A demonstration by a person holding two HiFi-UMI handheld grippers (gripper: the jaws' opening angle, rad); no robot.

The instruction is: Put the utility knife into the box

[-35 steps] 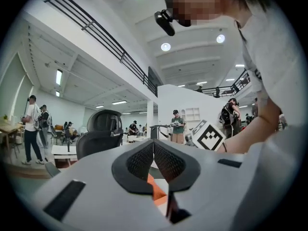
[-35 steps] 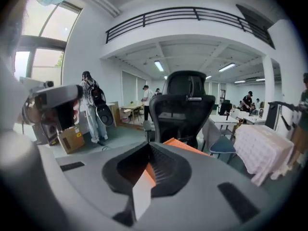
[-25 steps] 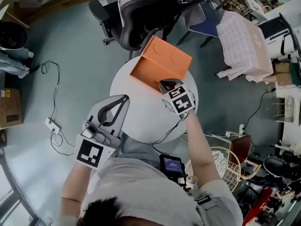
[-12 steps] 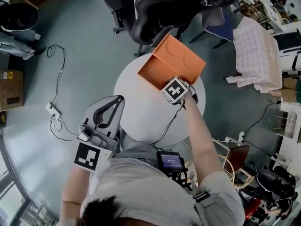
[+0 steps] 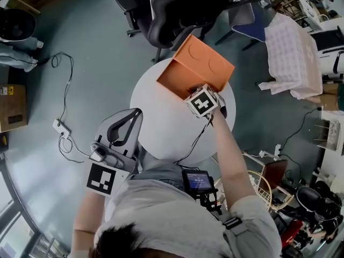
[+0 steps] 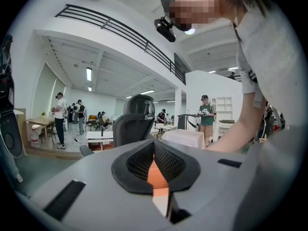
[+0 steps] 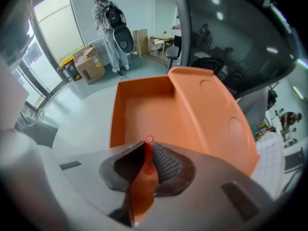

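The person wears a pale grey short-sleeved shirt. At five o'clock from it sits a small black device with a lit screen, trailing a thin black cable. The left hand-held gripper and right hand-held gripper are grey shells with black mesh pads. Each bears a white cube with black square markers.

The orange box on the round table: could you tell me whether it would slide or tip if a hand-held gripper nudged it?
It probably slides easily: the orange box looks thin-walled with a bare inside, and sits on a smooth table. Its raised lid stands along one side, so a push on it might tip the box. The straight walls suggest stiffness.
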